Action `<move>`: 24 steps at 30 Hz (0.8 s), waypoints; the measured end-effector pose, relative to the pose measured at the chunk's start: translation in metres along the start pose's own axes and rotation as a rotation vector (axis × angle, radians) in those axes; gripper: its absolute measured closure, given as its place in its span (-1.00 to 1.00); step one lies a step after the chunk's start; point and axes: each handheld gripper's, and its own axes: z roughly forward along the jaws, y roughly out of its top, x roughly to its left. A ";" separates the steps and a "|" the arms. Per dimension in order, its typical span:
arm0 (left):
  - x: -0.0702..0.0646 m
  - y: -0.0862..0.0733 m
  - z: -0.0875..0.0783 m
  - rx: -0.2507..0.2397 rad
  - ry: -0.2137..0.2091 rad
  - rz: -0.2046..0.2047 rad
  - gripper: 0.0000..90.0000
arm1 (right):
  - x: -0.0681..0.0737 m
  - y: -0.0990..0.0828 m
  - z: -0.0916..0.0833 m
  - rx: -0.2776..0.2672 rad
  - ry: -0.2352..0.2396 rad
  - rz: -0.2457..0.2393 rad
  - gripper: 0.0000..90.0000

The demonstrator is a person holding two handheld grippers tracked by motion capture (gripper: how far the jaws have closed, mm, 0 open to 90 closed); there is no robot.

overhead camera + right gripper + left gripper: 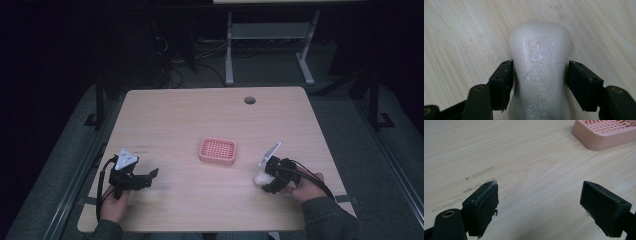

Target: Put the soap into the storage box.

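Nearest the person, at the front of the wooden table (170, 115), the right hand (305, 186) holds the right gripper (267, 178) low over the boards, and its two black jaws pinch a white bar of soap (261, 177) at the waist. In the right gripper view the soap (540, 72) stands between the pads (502, 82), one pad pressed to each of its narrowed sides, with its rounded end reaching past the jaw tips over the wood; raised lettering and a shield-shaped mark run along its upper face. Whether the bar rests on the table or is lifted just clear of it cannot be told. The grey three-cornered plate (270, 152) tilts up on top of this gripper, and a black cable trails back over the wrist toward the sleeve (330, 217). At the person's other side the left hand (114, 207) holds the left gripper (145, 177), its jaws spread wide apart with bare wood between them, as the left gripper view shows, where faint scuff marks (477, 176) lie on the boards just beyond the left-hand jaw. Ahead of that gripper and off toward its right-hand jaw sits a pink soap dish (604, 132) with a gridded top, well apart from the jaws. In the high view the dish (218, 151) lies beyond both grippers, between them, nearer the soap-holding one. Farther still, a round hole (249, 100) pierces the table near its far edge.
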 end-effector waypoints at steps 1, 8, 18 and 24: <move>0.000 0.000 0.000 0.000 0.000 0.001 -0.67 | 0.000 0.000 0.000 0.003 -0.001 -0.002 -0.19; 0.000 0.000 0.000 -0.002 0.000 -0.006 -0.67 | 0.001 0.003 0.001 0.013 0.002 -0.003 -0.16; 0.000 0.000 0.000 0.002 -0.004 0.001 -0.67 | 0.001 0.002 -0.001 -0.009 0.002 0.009 0.03; 0.000 0.000 0.000 0.001 -0.003 0.001 -0.67 | 0.002 0.002 -0.001 -0.009 0.000 0.011 0.05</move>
